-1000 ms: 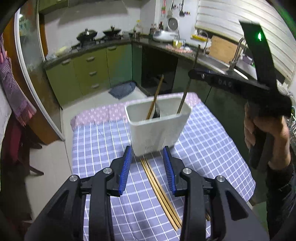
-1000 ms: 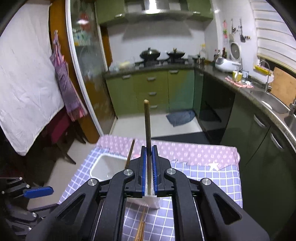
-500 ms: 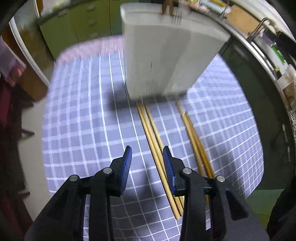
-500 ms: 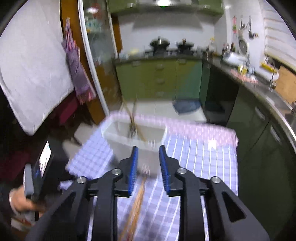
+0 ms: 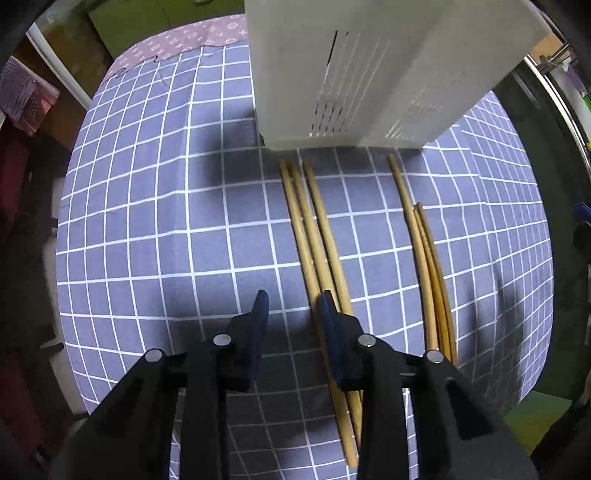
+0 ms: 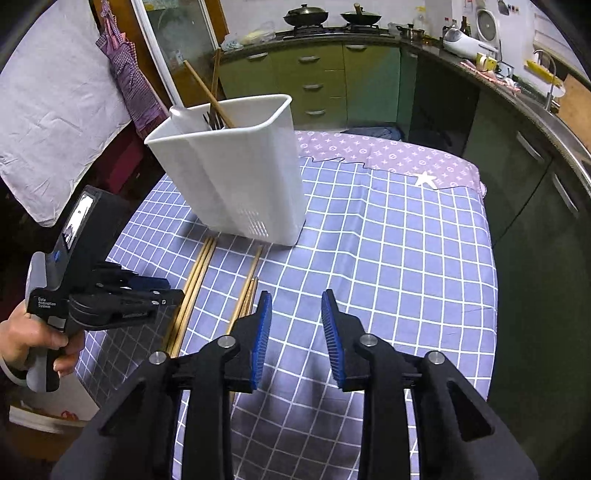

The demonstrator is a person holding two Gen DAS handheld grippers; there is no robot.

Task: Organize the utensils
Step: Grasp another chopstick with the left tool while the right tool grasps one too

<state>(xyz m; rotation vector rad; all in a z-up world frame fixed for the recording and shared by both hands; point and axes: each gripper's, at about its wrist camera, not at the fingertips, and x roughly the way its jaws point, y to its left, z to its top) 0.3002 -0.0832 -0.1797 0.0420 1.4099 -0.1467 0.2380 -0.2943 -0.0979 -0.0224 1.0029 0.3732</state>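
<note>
Right wrist: tablecloth (image 6: 406,258) bare beyond gripper (image 6: 295,314), jaws apart.

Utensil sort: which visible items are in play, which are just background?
In play:
- white utensil holder, chopsticks already standing in it
- chopsticks, left group, on the tablecloth
- chopsticks, right group
- left gripper, right gripper, both open

Background:
- checked tablecloth
- woks
- green cabinets
</note>
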